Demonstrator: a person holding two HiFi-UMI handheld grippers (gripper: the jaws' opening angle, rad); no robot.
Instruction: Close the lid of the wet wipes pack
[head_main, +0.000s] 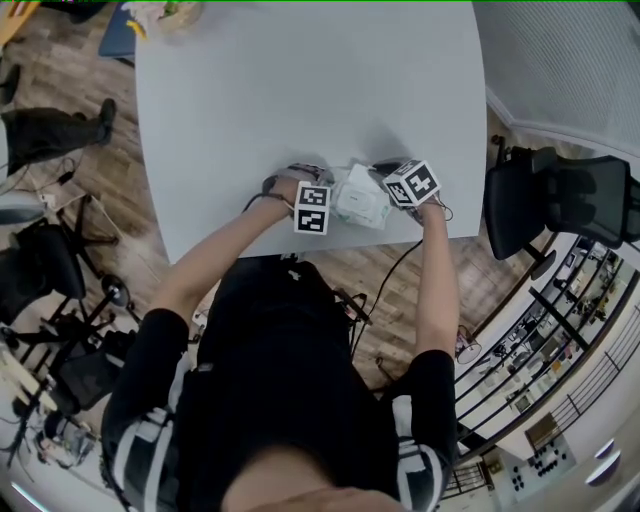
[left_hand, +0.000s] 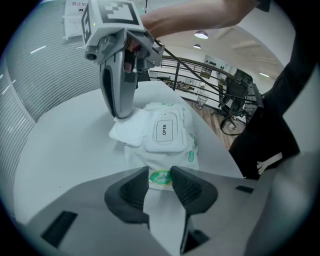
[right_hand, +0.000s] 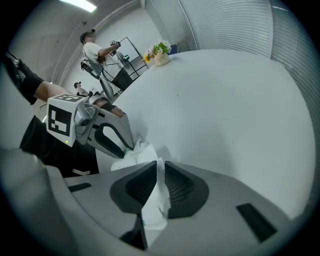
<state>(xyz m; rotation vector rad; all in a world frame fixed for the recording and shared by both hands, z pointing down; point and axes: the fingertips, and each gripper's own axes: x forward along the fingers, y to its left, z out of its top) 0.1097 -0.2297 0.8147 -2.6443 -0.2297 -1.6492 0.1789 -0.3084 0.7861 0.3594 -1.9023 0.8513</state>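
The white wet wipes pack (head_main: 360, 197) lies near the front edge of the white table (head_main: 300, 90), between both grippers. In the left gripper view its hard lid (left_hand: 165, 131), printed OPEN, lies flat on the pack's top. My left gripper (left_hand: 161, 181) is shut on the pack's near end, with the green label between its pads. My right gripper (right_hand: 160, 175) is shut on the opposite end, crinkled white film pinched between its jaws. From the left gripper view the right gripper (left_hand: 120, 114) comes down on that far white flap (left_hand: 127, 131).
A pot of flowers (right_hand: 160, 52) stands at the table's far end. A black office chair (head_main: 560, 200) is to the right of the table. A second chair and cables (head_main: 50, 270) are on the floor at the left. People stand in the background (right_hand: 95, 50).
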